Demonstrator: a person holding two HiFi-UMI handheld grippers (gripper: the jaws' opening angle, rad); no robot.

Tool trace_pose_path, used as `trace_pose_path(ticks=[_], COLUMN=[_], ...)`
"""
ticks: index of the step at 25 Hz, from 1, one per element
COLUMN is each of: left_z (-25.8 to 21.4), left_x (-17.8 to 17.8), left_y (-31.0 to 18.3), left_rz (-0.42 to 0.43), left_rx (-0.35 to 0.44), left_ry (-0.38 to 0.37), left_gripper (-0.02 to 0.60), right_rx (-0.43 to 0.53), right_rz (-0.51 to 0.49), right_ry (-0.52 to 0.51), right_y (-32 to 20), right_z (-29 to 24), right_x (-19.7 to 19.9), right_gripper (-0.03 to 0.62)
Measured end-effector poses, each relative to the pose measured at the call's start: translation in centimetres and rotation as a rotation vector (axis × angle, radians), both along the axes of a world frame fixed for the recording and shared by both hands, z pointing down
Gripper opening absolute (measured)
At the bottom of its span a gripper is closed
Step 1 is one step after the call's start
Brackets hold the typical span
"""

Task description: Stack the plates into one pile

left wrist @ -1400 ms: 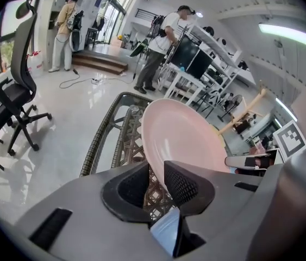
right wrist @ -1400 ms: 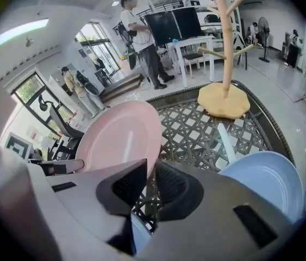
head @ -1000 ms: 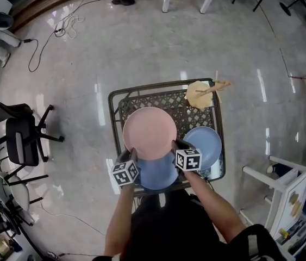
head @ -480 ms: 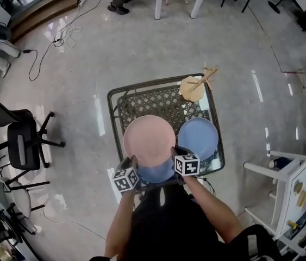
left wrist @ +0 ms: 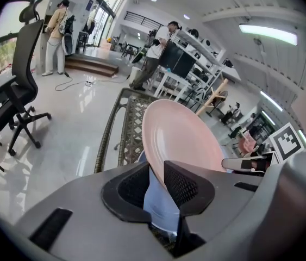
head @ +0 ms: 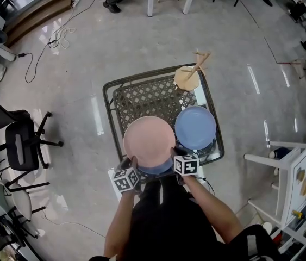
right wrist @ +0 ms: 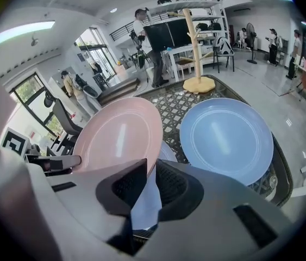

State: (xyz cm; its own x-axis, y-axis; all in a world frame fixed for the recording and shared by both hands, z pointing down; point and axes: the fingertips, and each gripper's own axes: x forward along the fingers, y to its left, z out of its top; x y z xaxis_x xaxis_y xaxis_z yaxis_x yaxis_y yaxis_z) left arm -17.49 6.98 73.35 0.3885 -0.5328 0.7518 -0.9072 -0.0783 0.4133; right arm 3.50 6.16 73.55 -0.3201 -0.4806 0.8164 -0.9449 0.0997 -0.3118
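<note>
We have the pink plate (head: 149, 140) pinched on both sides.
Left gripper (head: 130, 162) and right gripper (head: 175, 154) each clamp its near rim, over a blue plate (head: 157, 170).

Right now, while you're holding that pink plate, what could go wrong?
1. The left gripper and right gripper pinch the pink plate only at its near rim, so its far side might dip, or it could slip out.
2. The blue plate on the right lies close beside it. A sideways swing could clip it and push it toward the edge of the table.
</note>
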Motion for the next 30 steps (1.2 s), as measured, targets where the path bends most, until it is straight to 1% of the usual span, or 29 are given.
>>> trace_pose_path(ticks=[12, 20, 25, 30], left_z=[3.7, 5.9, 6.3, 6.4], left_x=[0.9, 1.3, 1.5, 1.7], left_y=[4.3, 4.8, 4.9, 5.0], left_rz=[0.037, 0.061, 0.067, 0.081], left_rx=[-0.072, -0.118, -0.127, -0.136], left_ry=[-0.006, -0.021, -0.024, -0.049], left_gripper=[0.095, 0.097, 0.097, 0.097], right_rx=[-0.075, -0.123, -0.146, -0.158], right_rz=[0.027, 0.034, 0.028, 0.010], right_ry=[0.001, 0.018, 0.033, 0.041], right_y=[4.4, 5.3, 5.3, 5.7], right_z=[3.6, 5.6, 6.0, 6.7], right_x=[0.8, 1.4, 1.7, 1.8], right_gripper=[0.048, 0.048, 0.048, 0.048])
